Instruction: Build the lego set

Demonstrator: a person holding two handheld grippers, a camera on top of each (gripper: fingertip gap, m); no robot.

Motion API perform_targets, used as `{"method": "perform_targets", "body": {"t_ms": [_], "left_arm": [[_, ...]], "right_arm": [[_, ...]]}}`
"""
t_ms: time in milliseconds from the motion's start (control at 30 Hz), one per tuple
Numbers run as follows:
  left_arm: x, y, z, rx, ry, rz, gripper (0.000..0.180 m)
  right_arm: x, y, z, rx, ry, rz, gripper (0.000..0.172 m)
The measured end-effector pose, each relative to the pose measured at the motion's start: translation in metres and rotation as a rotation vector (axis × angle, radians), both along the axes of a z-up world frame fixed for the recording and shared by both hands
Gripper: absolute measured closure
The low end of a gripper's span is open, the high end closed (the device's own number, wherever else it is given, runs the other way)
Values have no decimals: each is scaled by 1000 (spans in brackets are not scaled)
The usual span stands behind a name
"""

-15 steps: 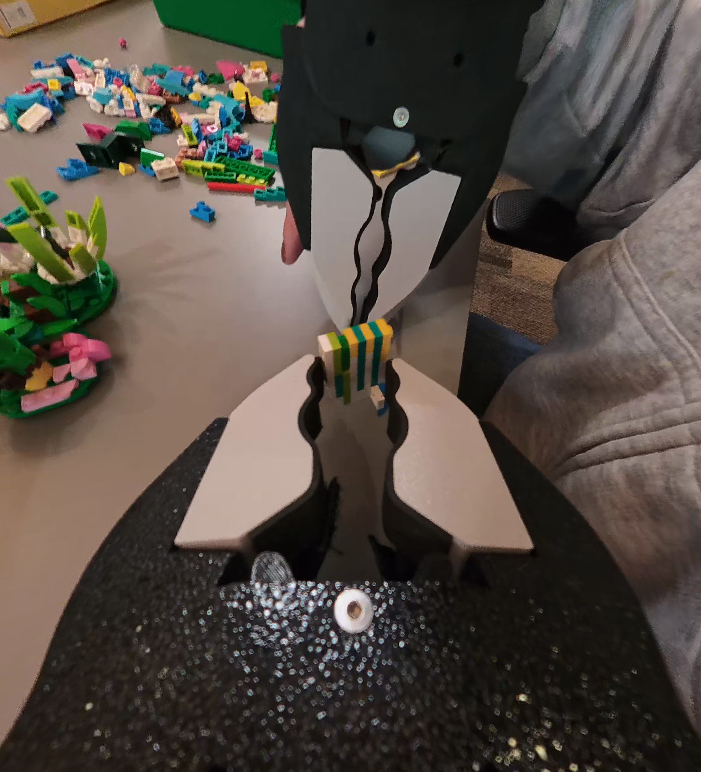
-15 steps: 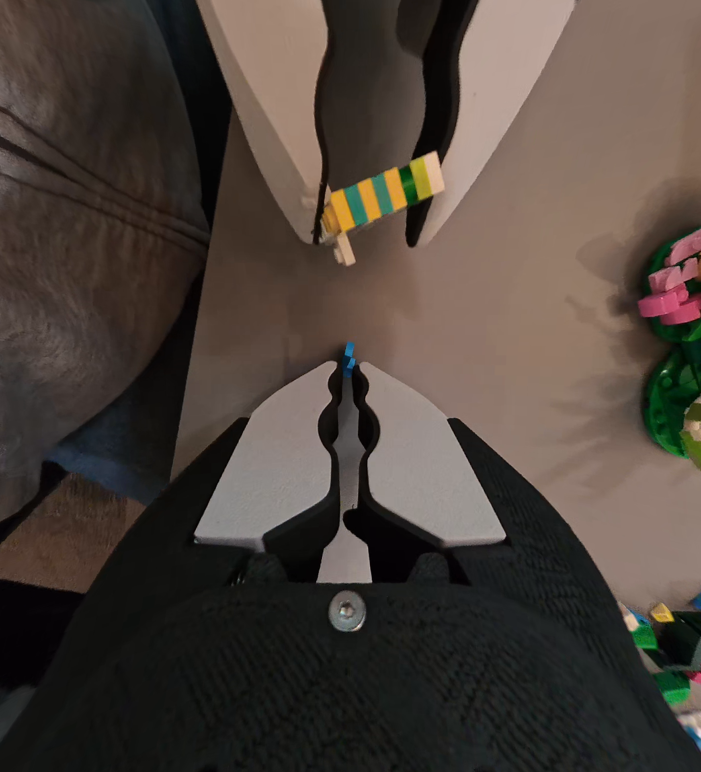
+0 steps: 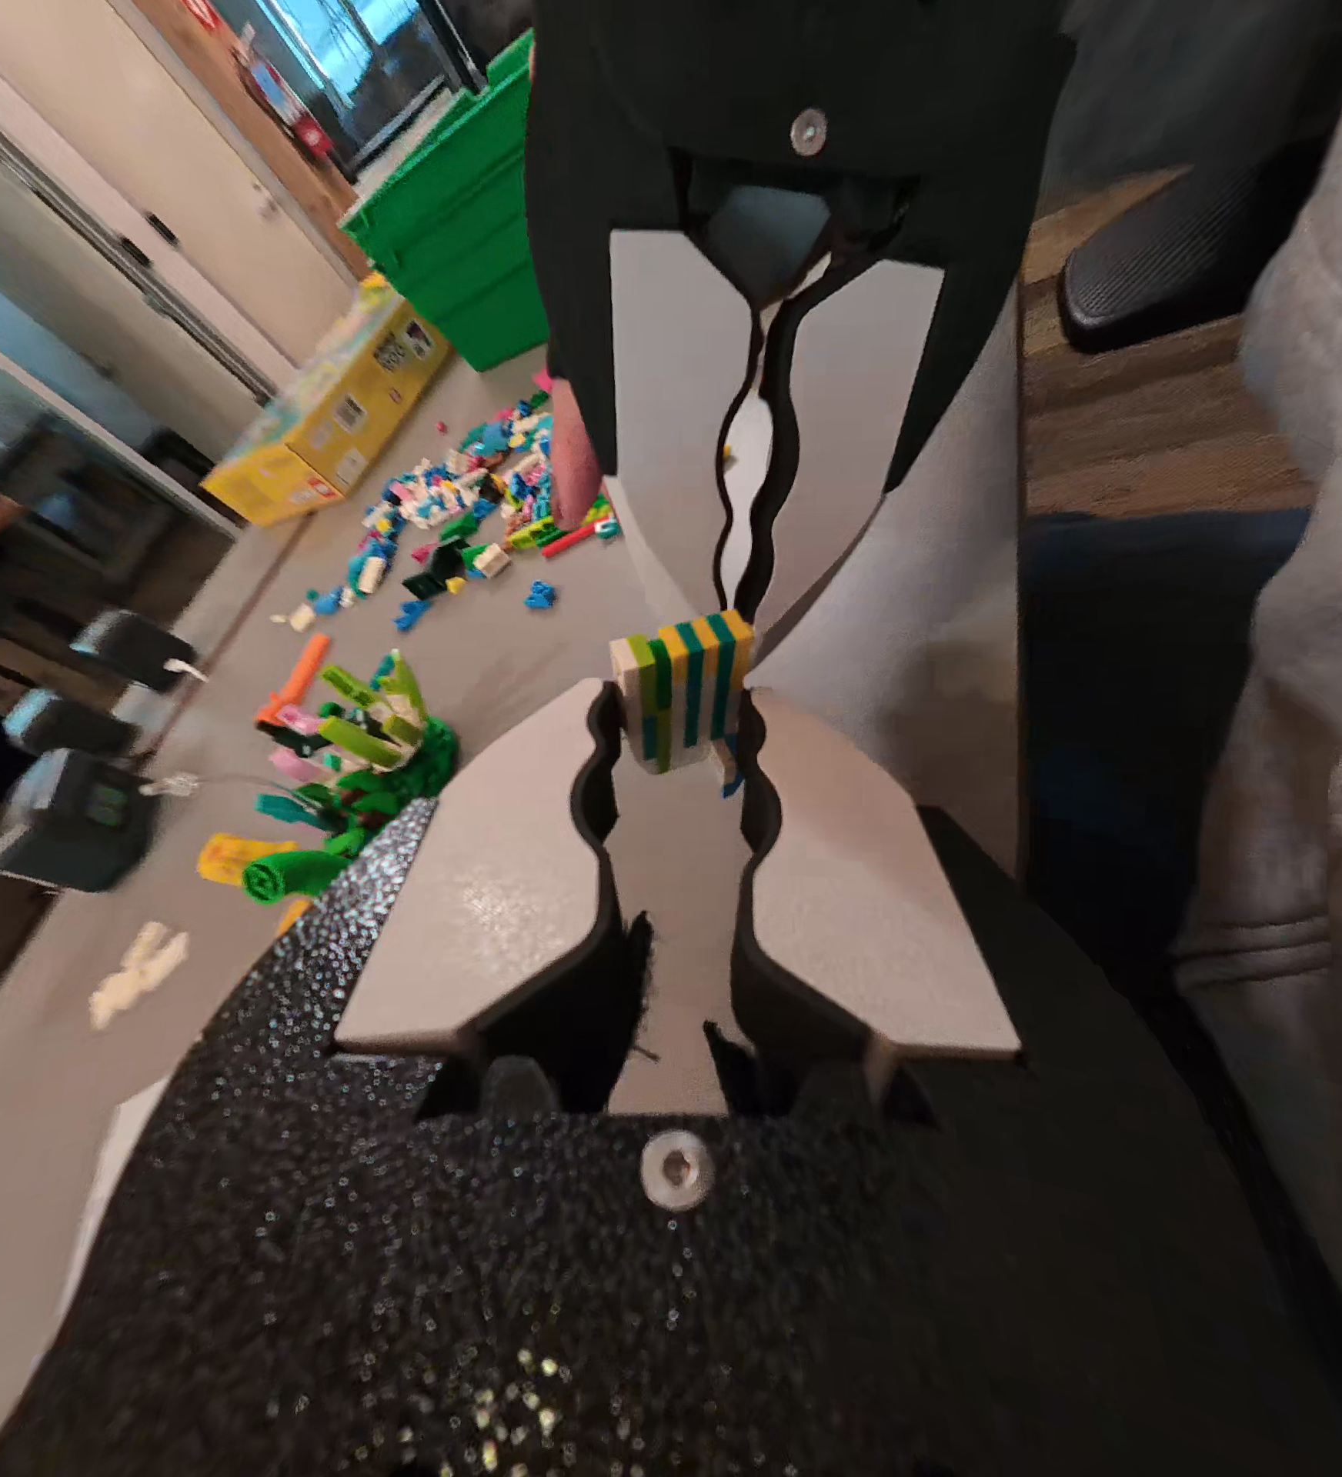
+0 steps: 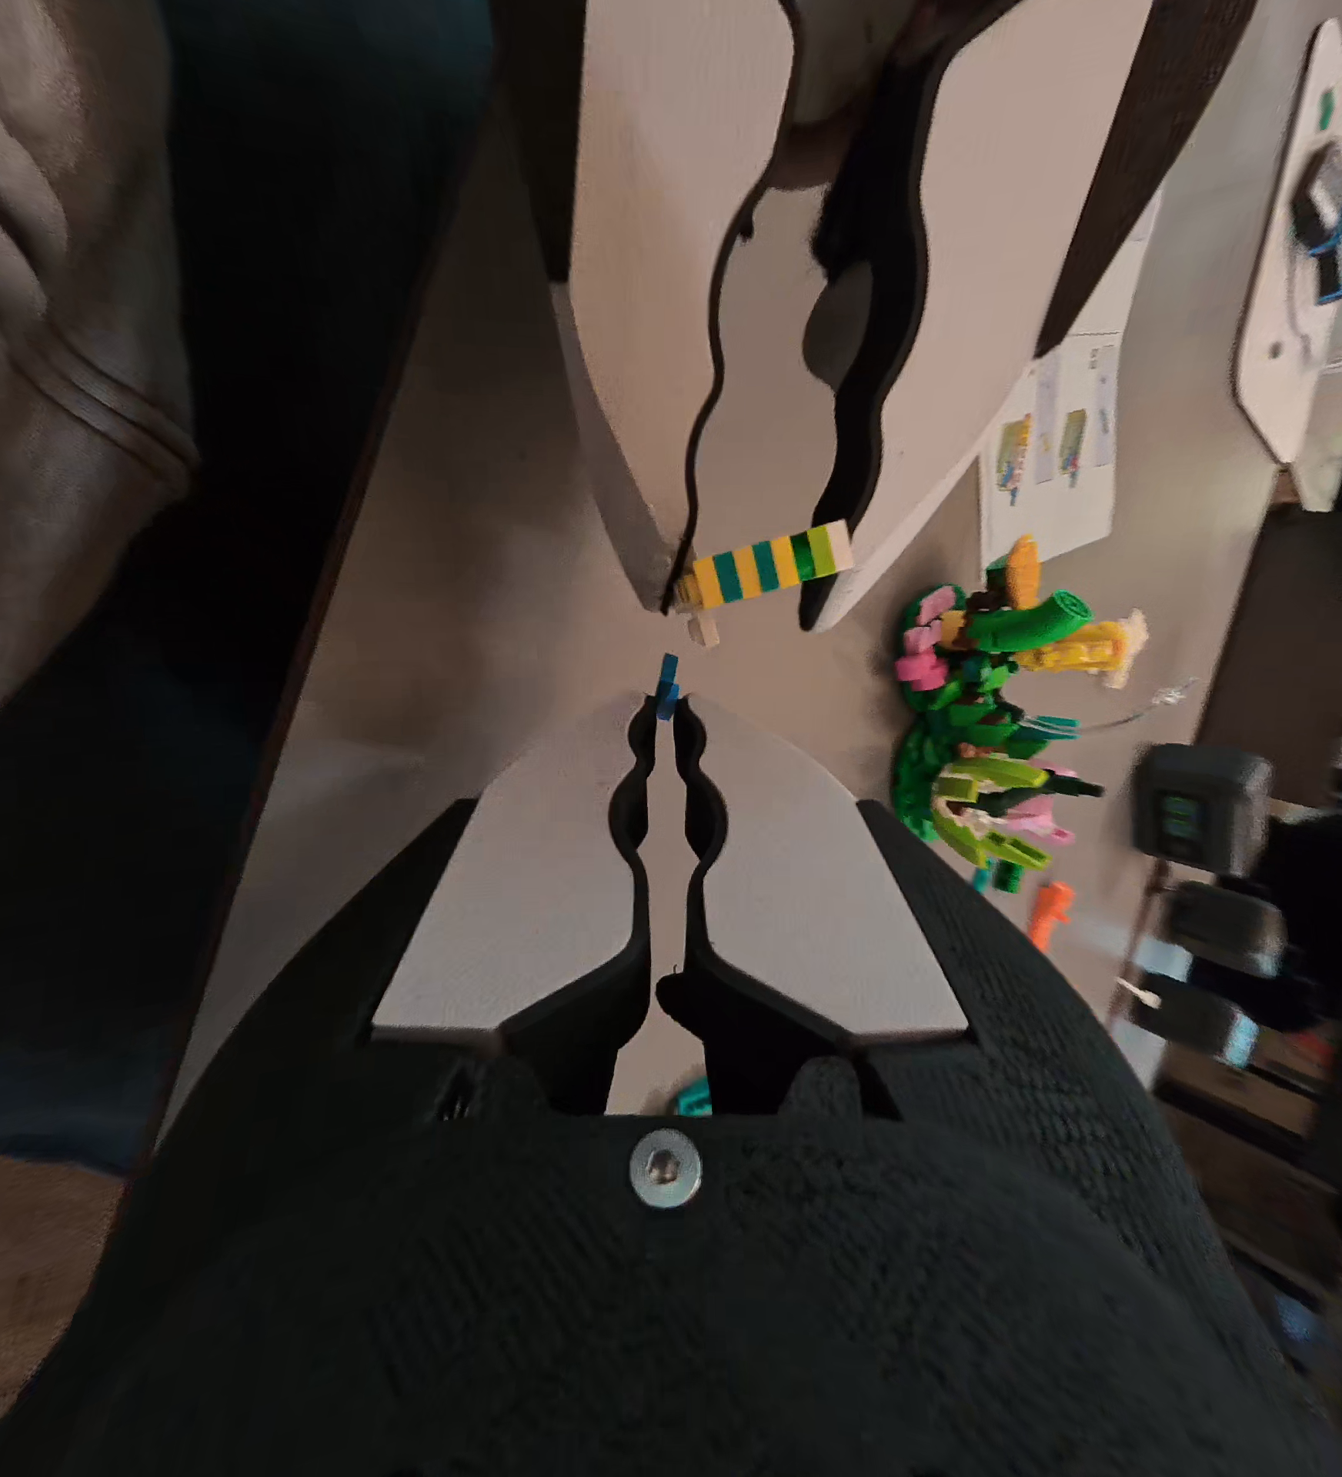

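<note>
My left gripper is shut on a small stack of bricks striped yellow, teal, green and white, and holds it above the grey table. The right wrist view shows that stack spanning the left gripper's two pads, with a small white piece sticking out of it. My right gripper is shut on a tiny blue piece that pokes out of its tips, a short way from the white piece. In the left wrist view the right gripper points down just behind the stack.
A green brick-built flower model stands on the table; it also shows in the right wrist view. A pile of loose bricks, a yellow box and a green bin lie beyond. A person's grey sleeve is beside the table edge.
Both grippers have tilted, and the right gripper's blue piece has come much closer to the striped stack. Both grasps are unchanged.
</note>
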State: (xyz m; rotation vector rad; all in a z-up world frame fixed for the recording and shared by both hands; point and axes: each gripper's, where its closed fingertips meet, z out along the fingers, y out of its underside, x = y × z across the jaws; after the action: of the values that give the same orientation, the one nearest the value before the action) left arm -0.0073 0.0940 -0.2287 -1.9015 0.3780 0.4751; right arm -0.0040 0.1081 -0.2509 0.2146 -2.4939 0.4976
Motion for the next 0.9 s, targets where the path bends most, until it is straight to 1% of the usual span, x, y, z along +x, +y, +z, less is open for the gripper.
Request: {"method": "perform_targets", "body": {"t_ms": [33, 133, 367, 667, 900], "left_arm": [[0, 0, 0, 7, 29, 5, 152], [1, 0, 2, 28, 72, 4, 152], [3, 2, 1, 5, 44, -9, 152], [8, 5, -4, -57, -48, -34, 152], [6, 6, -9, -117, -119, -12, 152]], "right_arm": [[-1, 0, 1, 20, 33, -2, 169], [-3, -1, 5, 54, 103, -5, 169], [-2, -1, 3, 120, 158, -2, 168], [2, -4, -2, 92, 116, -4, 168], [2, -3, -5, 62, 98, -24, 169]]}}
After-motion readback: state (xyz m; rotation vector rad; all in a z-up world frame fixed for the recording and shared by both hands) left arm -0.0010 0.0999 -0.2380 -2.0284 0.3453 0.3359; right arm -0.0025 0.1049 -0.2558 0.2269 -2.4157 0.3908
